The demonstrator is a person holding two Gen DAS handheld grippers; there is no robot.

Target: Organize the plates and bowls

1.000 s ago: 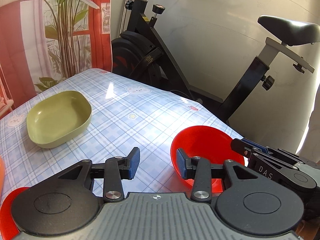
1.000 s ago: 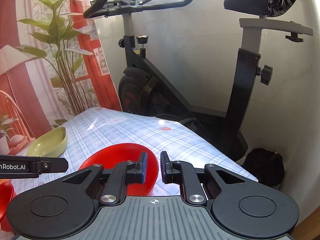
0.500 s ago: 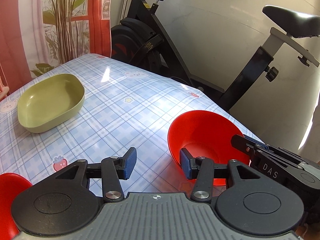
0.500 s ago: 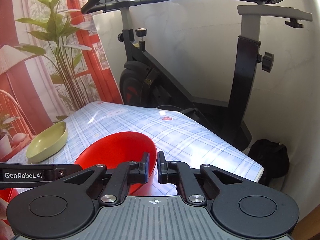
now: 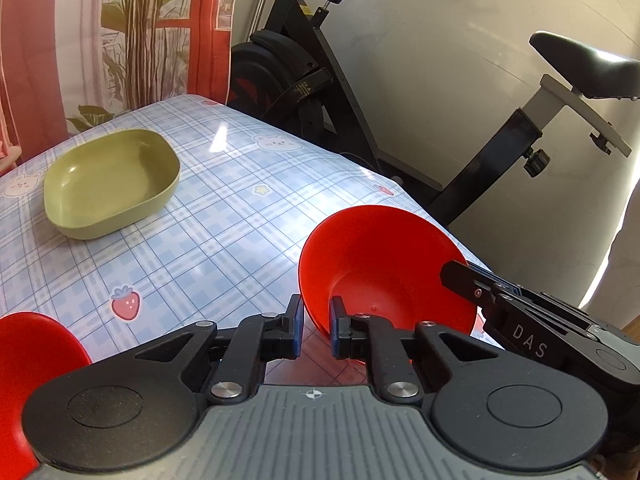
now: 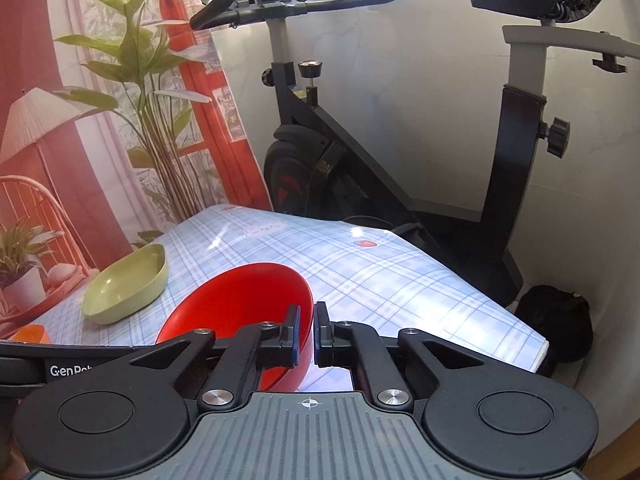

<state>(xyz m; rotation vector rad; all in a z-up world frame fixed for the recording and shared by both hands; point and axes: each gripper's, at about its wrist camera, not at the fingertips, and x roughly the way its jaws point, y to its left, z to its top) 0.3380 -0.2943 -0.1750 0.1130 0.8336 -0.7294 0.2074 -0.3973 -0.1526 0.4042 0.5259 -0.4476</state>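
Left gripper (image 5: 316, 328): jaws closing on the near-left rim of the red bowl (image 5: 380, 268); the wall sits between the pads, one pad outside, one inside.
Right gripper (image 6: 306, 334): jaws nearly together, clamped on the right rim of the same red bowl (image 6: 240, 304); its body also shows at the right of the left view.
Red bowl: pinched from two sides, tilted, directly ahead of both claws near the table's right edge.
Green dish (image 5: 112, 182): well ahead and to the left of the left gripper, alone on the plaid tablecloth (image 5: 224, 216), empty.
Second red bowl (image 5: 28, 360): at the left gripper's lower left, partly cut off.
Orange item (image 6: 32, 334): low left of the right gripper; too little visible to name.
Progress: judged early. Nothing stacked; all pieces lie apart.
Remaining: carry the held bowl to its match and nest it; the green dish is untouched.
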